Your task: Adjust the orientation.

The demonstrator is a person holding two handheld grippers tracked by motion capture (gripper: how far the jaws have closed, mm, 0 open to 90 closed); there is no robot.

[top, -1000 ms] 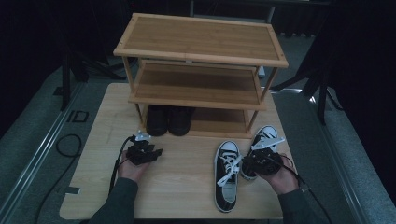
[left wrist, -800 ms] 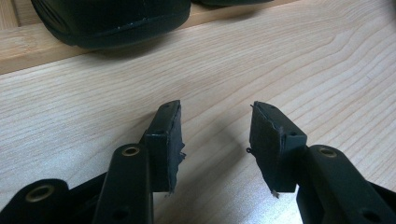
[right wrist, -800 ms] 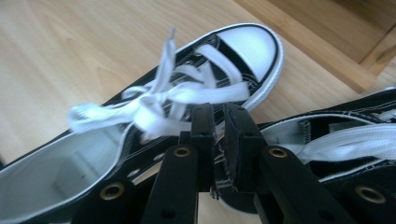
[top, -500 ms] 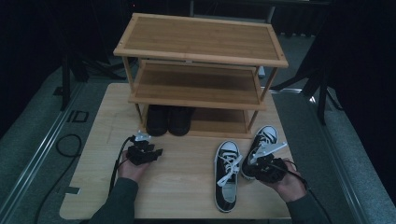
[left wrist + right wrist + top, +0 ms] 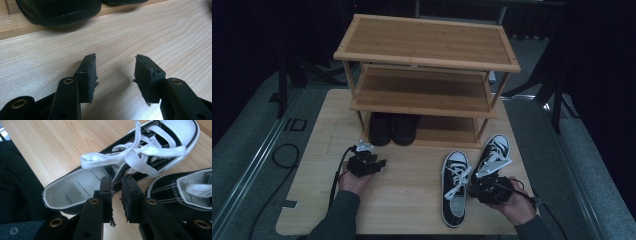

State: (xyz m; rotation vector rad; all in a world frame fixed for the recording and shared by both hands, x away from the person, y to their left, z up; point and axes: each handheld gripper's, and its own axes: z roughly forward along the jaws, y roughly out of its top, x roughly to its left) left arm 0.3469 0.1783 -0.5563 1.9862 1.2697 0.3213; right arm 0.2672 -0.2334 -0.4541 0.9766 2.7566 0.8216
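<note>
**Step in hand: taking hold of a sneaker.** The right hand-held gripper point(image 5: 476, 184) is working at the near sneaker point(image 5: 455, 192), which is lying on the worktop point(image 5: 412, 200) in front of the shoe rack point(image 5: 427, 50), toe pointing toward the rack. In the right gripper view, the right hand-held gripper point(image 5: 117, 180) is hovering over the sneaker's opening, just behind the white laces point(image 5: 130, 155). Its jaws are standing a narrow gap apart and have just been opening. The edge of the sneaker's side wall is lining up with the gap, but the pads are not visibly pressing on it. Nothing is being carried.

The second sneaker point(image 5: 493, 152) is lying just beside the first, to its right and nearer the rack. A pair of black shoes point(image 5: 392, 128) is occupying the left of the bottom shelf.

The left hand-held gripper point(image 5: 379, 163) is waiting low over the worktop in front of the black shoes, with its jaws wide apart and empty.

**Next move, as judged:**
1. Lower the right jaws so that one pad is going inside the opening and the other outside the side wall.
2. Close firmly on the wall, keeping clear of the loose laces.
3. Lift the sneaker level and carry it to the free space on the bottom shelf, right of the black shoes.
</note>
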